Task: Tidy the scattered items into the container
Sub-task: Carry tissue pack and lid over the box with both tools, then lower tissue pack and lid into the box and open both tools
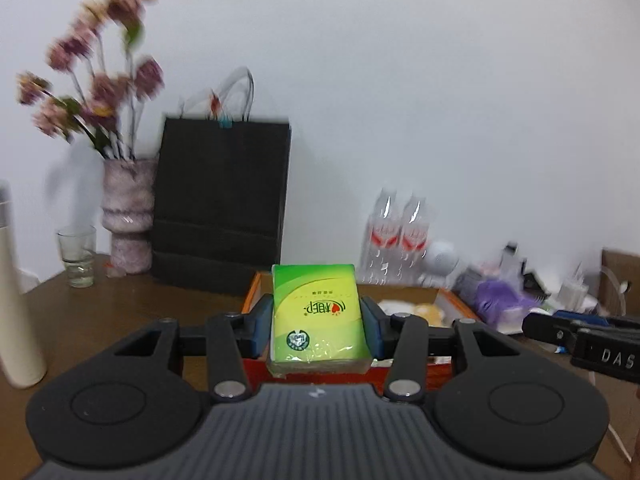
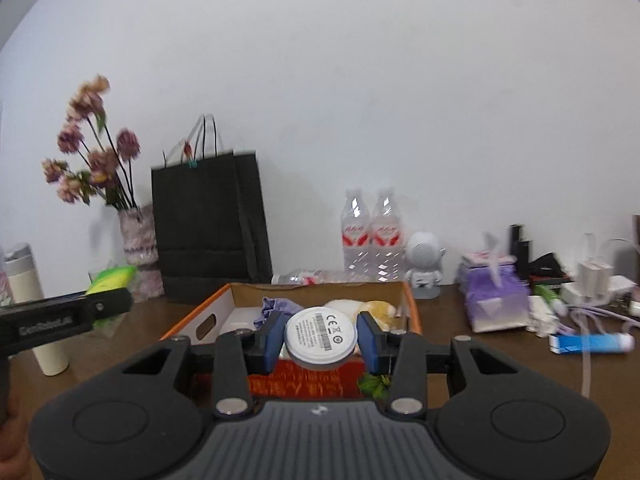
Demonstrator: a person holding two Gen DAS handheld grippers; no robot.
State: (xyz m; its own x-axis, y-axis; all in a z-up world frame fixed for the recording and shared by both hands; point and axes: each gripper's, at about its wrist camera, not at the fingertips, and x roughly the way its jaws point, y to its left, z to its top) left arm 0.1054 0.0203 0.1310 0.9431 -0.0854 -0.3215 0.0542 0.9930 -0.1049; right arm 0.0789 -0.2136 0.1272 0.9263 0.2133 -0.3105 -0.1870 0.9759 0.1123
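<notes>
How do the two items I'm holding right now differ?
The tissue pack in the left gripper is a green-yellow rectangular soft pack; the white disc in the right gripper is round, hard-looking, with a printed label. The pack stands taller than the fingers; the disc sits low between them. Both are clamped above the orange box.

This looks like a lived-in room of a home, with a brown wooden surface pushed against a plain white wall. At the left of the frame a mottled pink vase holds dried flowers, with a black paper shopping bag beside it. Right of centre stand two water bottles and a small white astronaut figure. Further right lie a purple tissue pack, white chargers with cables, and a blue tube. A drinking glass and a cream flask sit at the far left.
</notes>
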